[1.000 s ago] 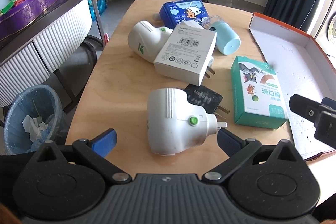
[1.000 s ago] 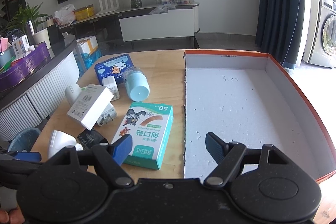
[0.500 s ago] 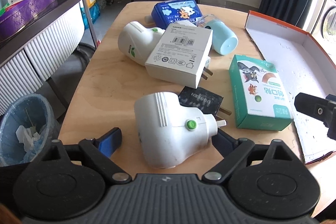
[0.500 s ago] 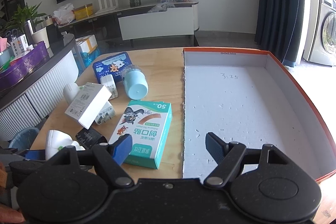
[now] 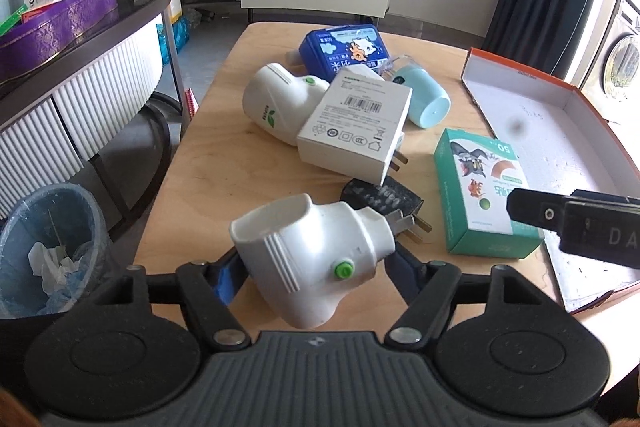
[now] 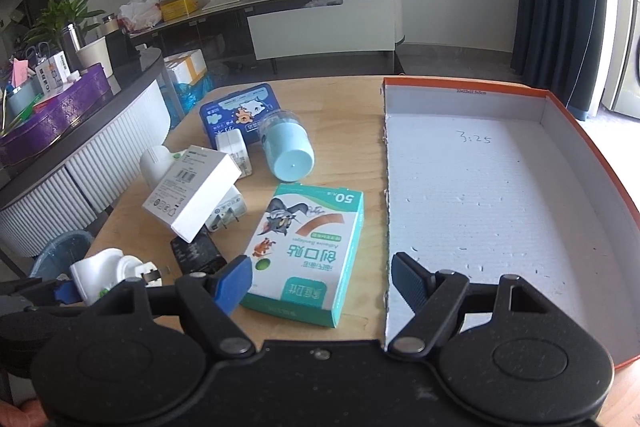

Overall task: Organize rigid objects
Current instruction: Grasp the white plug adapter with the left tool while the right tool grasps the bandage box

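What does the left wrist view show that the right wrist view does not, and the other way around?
Only the left wrist view shows the left gripper from behind, its jaws closing around the white plug-in device with a green button.

Only the right wrist view shows the right gripper, open, and the whole white floor of the orange-edged cardboard tray.

Both show the teal plaster box and the light blue cup on its side.

plug-in heater (image 5: pixel 316 251) at the tabletop's (image 5: pixel 200 163) near edge, charger (image 5: pixel 380 197) just behind it. bandage box (image 5: pixel 480 195) right of the charger, beside the tray (image 5: pixel 560 131) along the right edge. adapter box (image 5: pixel 356 125) mid-table leans on a second heater (image 5: pixel 276 99); cup (image 5: pixel 424 99) and tissue pack (image 5: pixel 344 51) toward the far edge.
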A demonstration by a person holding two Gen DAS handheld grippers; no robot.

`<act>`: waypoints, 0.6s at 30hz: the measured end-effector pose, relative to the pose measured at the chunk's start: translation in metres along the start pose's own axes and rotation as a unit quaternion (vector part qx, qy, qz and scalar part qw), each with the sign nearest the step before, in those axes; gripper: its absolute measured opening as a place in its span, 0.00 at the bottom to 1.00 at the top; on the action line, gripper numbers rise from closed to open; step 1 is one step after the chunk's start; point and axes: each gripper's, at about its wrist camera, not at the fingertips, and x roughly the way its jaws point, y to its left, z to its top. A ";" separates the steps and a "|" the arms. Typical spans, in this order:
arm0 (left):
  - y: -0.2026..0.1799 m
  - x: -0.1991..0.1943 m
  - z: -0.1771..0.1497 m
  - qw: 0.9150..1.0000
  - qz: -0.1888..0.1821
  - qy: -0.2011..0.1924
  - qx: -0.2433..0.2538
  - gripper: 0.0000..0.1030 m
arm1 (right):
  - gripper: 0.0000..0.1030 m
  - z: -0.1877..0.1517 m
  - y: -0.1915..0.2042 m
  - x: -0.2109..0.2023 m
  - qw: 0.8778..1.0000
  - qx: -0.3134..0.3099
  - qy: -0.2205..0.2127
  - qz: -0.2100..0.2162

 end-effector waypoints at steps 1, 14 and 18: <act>0.001 -0.001 0.001 1.000 0.000 -0.003 -0.001 0.72 | 0.88 0.003 0.002 0.004 1.000 0.006 0.006 0.006; 0.007 -0.003 0.013 1.000 0.003 -0.012 -0.015 0.72 | 0.85 0.022 0.021 0.061 0.996 0.007 0.083 -0.037; 0.007 -0.005 0.014 1.000 0.003 -0.016 -0.015 0.72 | 0.82 0.017 0.007 0.056 0.997 0.039 0.071 -0.008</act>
